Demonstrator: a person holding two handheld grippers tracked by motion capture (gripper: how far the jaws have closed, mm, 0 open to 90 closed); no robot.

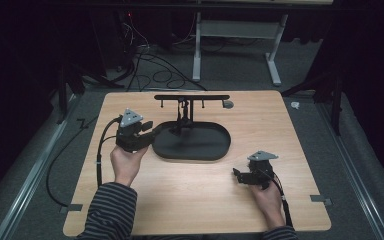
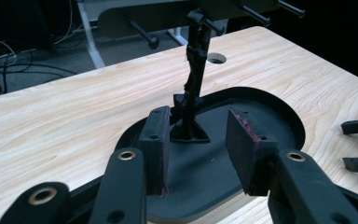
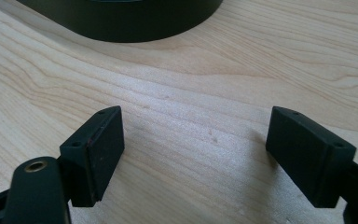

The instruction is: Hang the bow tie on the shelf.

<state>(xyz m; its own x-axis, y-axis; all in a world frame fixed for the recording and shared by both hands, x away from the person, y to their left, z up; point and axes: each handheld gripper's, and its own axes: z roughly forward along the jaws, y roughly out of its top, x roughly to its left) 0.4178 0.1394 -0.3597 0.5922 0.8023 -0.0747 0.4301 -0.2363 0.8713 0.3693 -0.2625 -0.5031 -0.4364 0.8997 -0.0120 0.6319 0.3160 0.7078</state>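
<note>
Desk (image 1: 190, 195): I see a pale wood top carrying everything I work on; a grey floor with loose cables lies beyond its far edge.
Tray (image 1: 207, 145): a black oval base with a low rim sits at the middle of the desk, slightly towards the far side.
Stand (image 1: 185, 117): a thin black post rises upright from the tray's far-left part and carries a crossbar (image 1: 192, 97) with short pegs.
Left hand-held gripper (image 1: 150, 131): I hold it over the tray's left rim, jaws partly apart with nothing between them; in the left gripper view the foot of the post (image 2: 189, 133) stands just past the pads, not touched.
Right hand-held gripper (image 1: 236, 175): jaws wide apart over bare wood, near the tray's right end but clear of it.
In the way: the tray's rim lies under my left jaws.
</note>
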